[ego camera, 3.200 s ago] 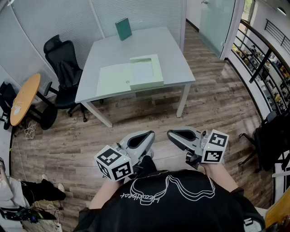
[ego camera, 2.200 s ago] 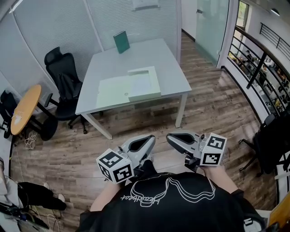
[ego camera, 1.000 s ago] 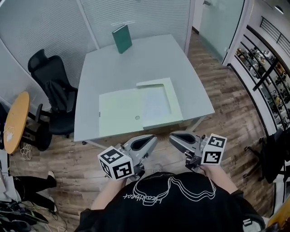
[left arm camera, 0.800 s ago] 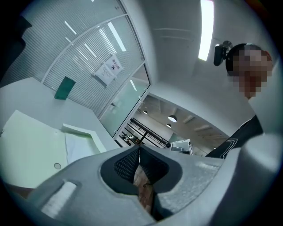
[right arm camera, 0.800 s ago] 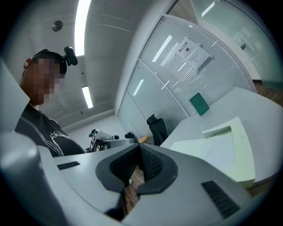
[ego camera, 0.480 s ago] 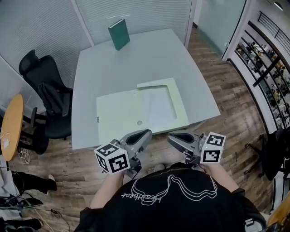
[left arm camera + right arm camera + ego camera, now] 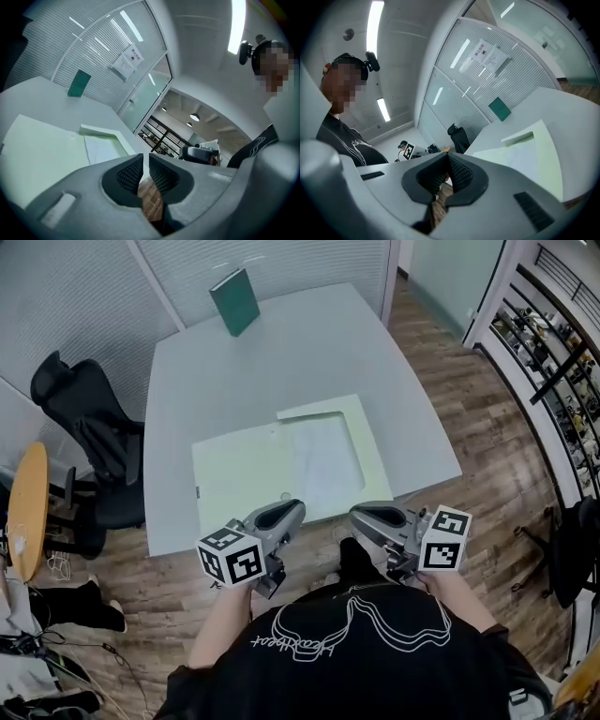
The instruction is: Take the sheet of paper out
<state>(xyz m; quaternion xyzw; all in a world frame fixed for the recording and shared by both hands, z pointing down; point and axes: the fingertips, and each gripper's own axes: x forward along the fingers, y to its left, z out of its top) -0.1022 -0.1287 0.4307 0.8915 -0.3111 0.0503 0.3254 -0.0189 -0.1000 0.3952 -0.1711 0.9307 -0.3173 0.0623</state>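
Head view, entries from frame left to frame right.

1. Office chair (image 7: 82, 423), left edge, just beside the grey table (image 7: 309, 343). Not part of your task.
2. Green book (image 7: 234, 301), upper left of centre, standing at the table's far edge, well apart from everything else.
3. Folder lid (image 7: 239, 474), pale green, laid open and flat on the table. Nothing lies on it.
4. Left gripper (image 7: 286, 509), lower centre. Your jaws are all but pressed together, with only a thin slit at the tips and nothing between them. The tips sit just below the seam where the lid meets the tray.
5. Sheet of paper (image 7: 323, 460), white, lying flat inside the shallow tray (image 7: 377, 451), which is the folder's right half. The sheet is the tray's only content. Its long axis runs up the frame, away from you and slightly tilted. It lies directly above both grippers in the frame, between their two lines.
6. Right gripper (image 7: 361, 514), lower centre right. Your jaws are pressed together and empty, with the tips just below the tray's near rim.

Judgement: neither gripper touches the folder yet. Both stand about equally near the sheet's near edge, so either must spread before it can pinch that edge.
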